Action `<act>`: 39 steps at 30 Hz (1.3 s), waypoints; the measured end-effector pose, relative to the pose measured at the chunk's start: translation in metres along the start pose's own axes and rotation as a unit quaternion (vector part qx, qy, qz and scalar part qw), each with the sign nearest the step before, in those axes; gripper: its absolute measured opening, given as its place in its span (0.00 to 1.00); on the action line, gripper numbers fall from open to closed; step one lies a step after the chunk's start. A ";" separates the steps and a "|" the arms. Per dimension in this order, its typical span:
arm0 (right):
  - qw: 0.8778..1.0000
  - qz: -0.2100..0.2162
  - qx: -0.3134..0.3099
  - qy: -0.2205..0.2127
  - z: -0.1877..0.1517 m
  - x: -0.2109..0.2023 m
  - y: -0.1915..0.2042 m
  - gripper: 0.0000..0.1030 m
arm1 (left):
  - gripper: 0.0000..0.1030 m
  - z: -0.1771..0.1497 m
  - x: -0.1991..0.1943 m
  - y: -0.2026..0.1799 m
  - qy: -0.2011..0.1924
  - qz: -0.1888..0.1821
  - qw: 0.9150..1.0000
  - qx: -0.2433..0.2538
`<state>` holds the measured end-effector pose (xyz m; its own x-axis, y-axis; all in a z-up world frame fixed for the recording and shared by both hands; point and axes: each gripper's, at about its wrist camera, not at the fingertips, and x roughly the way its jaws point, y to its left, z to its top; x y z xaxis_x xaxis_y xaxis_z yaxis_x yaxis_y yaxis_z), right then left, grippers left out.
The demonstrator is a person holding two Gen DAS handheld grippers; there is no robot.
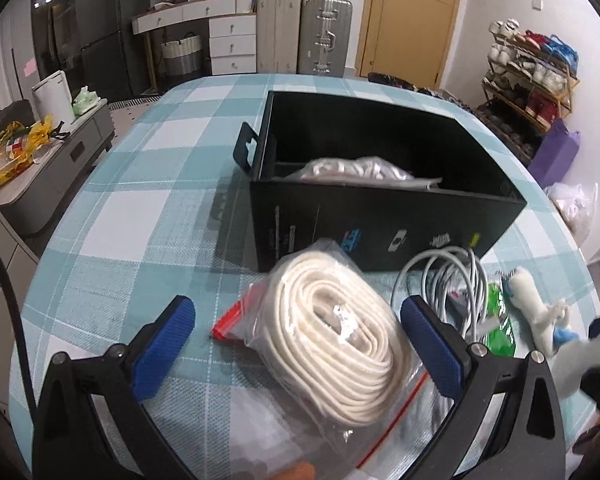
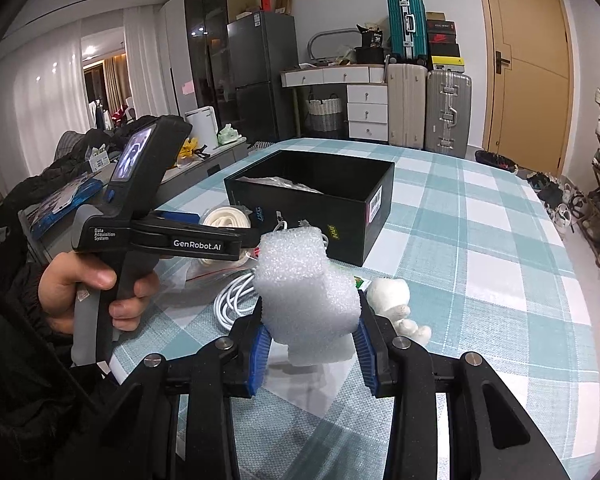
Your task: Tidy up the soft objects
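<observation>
My right claw (image 2: 310, 346) is clamped on a foam wad (image 2: 306, 292), pads pressing both sides; wad stands tall, long axis up and leaning slightly left, lifted off the table (image 2: 480, 240). My left claw (image 1: 298, 322) is wide apart over a bagged rope coil (image 1: 336, 344), nothing gripped. Coil lies flat btwn the blue pads (image 1: 432, 344), long axis running from near right to far left, bag's red zip edge toward the left pad. Black box (image 1: 380, 216) sits just beyond, open top, w/ a white bag inside. White cable (image 1: 452, 280) and plush toy (image 1: 534, 308) lie right of the coil. Bare cloth to the left; table edge well off.
</observation>
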<state>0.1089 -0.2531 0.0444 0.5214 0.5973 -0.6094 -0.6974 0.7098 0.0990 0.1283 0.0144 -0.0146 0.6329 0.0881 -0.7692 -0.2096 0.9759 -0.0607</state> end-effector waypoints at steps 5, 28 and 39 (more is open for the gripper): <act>1.000 -0.001 0.002 0.001 0.000 0.000 0.001 0.37 | 1.00 -0.013 -0.009 0.009 0.011 0.000 1.000 0.018; 1.000 0.010 -0.005 -0.015 0.002 0.003 0.008 0.37 | 0.40 -0.040 -0.041 0.013 -0.003 -0.043 0.996 0.073; 0.999 0.017 -0.003 -0.041 0.009 -0.004 0.012 0.37 | 0.39 -0.034 -0.063 0.007 -0.037 -0.048 0.995 0.082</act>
<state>0.1031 -0.2437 0.0549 0.5365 0.6492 -0.5393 -0.7173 0.6874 0.1139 0.0621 0.0086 0.0121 0.6988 0.0023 -0.7153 -0.0255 0.9994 -0.0216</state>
